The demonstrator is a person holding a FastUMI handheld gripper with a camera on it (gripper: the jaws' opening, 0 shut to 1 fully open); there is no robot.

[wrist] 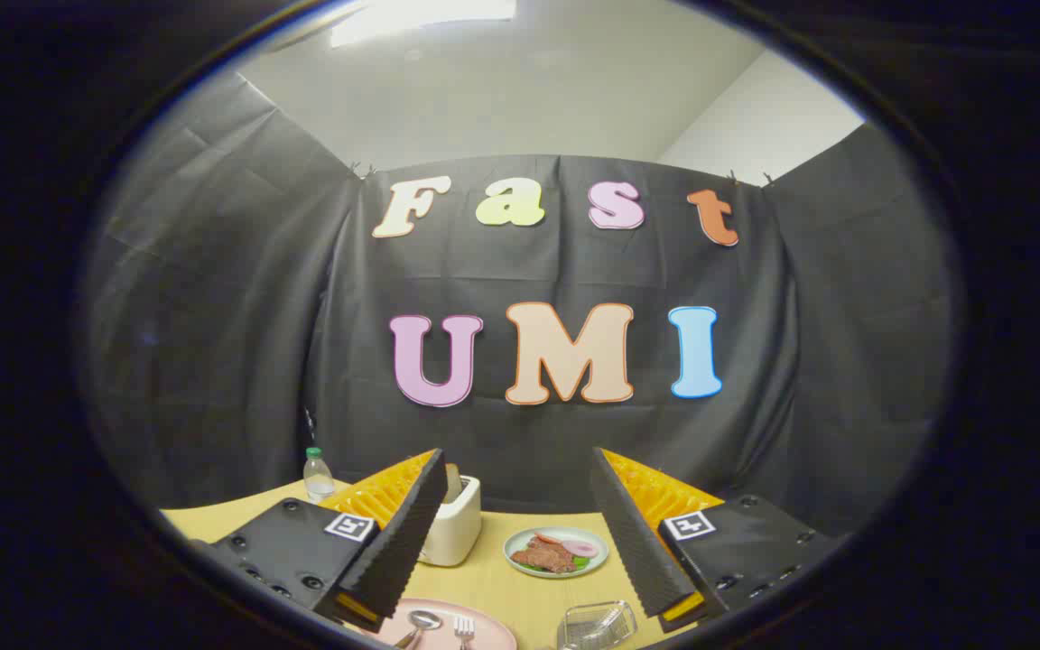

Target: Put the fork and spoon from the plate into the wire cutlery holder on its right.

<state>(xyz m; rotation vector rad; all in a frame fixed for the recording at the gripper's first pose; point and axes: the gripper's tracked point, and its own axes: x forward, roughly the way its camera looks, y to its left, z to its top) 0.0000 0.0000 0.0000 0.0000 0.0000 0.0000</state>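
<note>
1. Nearest me: my gripper [520, 542], fingers spread wide with nothing between them, held above the bench [484, 582] and looking out level toward the booth wall.
2. Just below and between the fingers, at the near edge of the bench: a pink plate [493, 629] carrying the spoon [421, 623] on the left and the fork [464, 628] just beside it on the right. The two lie close together but look apart. Only their heads show; the handles run out of sight toward me.
3. To the plate's right, also at the near edge, sits the wire cutlery holder [597, 625]. It is partly cut off, and I cannot tell whether anything is in it yet.
4. Farther back, mid-bench: a white toaster [455, 533] partly behind my left finger, and a small plate of food [556, 552] between the fingers. A clear bottle [317, 476] stands at the far left corner.
5. Step in hand, as I judge it: the very start. Both utensils are on the plate and nothing is gripped.
6. Next move calls for tipping the gripper down and easing back over the pink plate, choosing one utensil, and lining the fingers either side of its handle before closing.
7. Watch point: fork and spoon are close, so a careless closure may catch both or skid one off the plate.
</note>
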